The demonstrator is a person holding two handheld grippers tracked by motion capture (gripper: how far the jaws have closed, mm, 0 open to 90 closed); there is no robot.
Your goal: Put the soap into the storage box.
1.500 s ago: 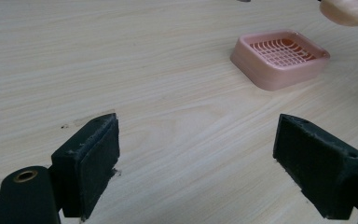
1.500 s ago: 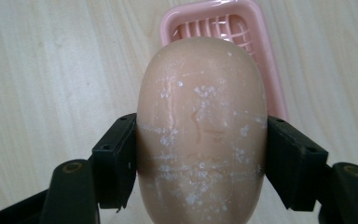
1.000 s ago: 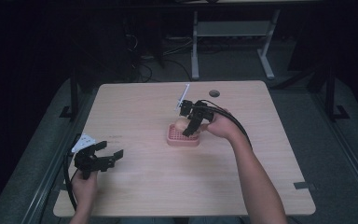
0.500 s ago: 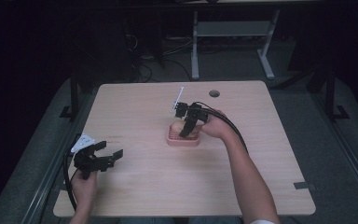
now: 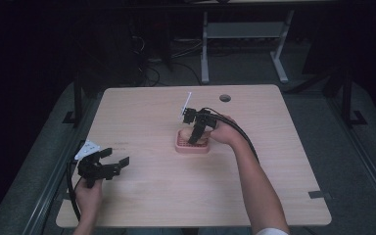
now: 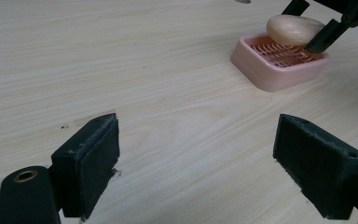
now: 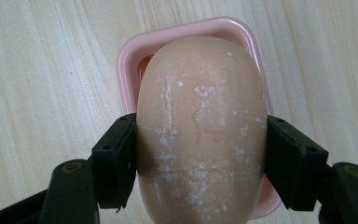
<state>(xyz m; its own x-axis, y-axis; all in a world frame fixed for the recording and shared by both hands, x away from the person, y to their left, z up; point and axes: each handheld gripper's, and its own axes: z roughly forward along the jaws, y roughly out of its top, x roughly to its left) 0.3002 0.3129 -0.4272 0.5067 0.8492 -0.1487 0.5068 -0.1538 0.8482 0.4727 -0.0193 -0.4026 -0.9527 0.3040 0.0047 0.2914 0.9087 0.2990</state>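
The soap bar [image 7: 202,130] is oval, smooth and pale beige, with white dry flakes and thin scratches on its surface. The right gripper [image 7: 200,161] has its jaws clamped on the two sides of the bar and holds it just above the pink soap dish [image 6: 279,63], near the middle of the table [image 5: 152,196]. The dish has a ribbed grid inside. The left gripper [image 6: 209,170] is over the near left part of the table, jaws wide apart with nothing between them.
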